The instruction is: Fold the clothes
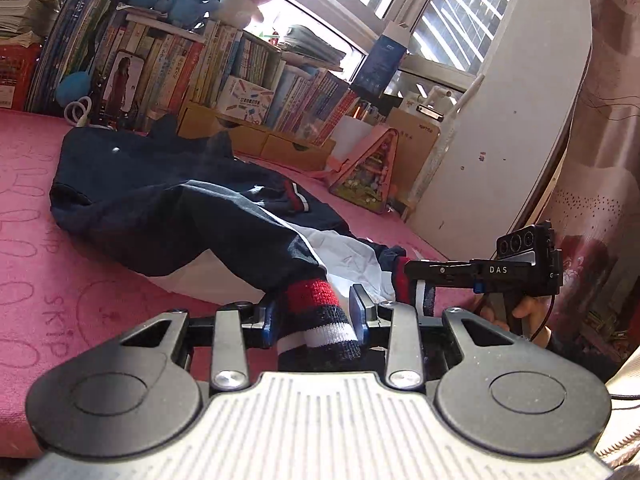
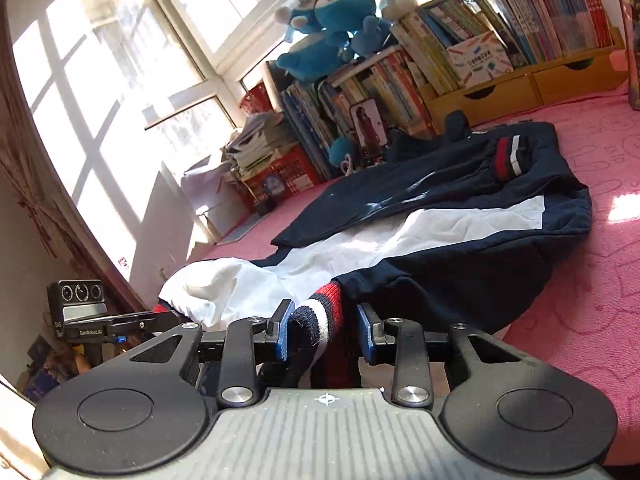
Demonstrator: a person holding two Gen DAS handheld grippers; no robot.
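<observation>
- The left gripper [image 1: 316, 316] has its jaws clamped on the striped ribbed hem [image 1: 320, 312] of a navy jacket [image 1: 160, 200], the red, white and navy knit bunched between the blue pads.
- The right gripper [image 2: 324, 328] has its jaws closed on another stretch of the same striped band [image 2: 320, 316]; the left pad presses the knit, while on the right pad the contact is harder to make out.
- In the left wrist view the right gripper [image 1: 416, 276] shows side-on, a hand [image 1: 516, 312] round its handle, with striped hem at its tip.
- From both grips the jacket trails away across a pink bed cover [image 2: 580, 280], its white panel [image 2: 360, 248] facing up and one striped cuff [image 2: 508, 156] lying on the far part.
- Beyond the jacket, a row of books [image 1: 224, 64] stands along the edge, blue and white plush toys [image 2: 336, 12] sit on top, and bright windows [image 2: 100, 80] rise behind.
</observation>
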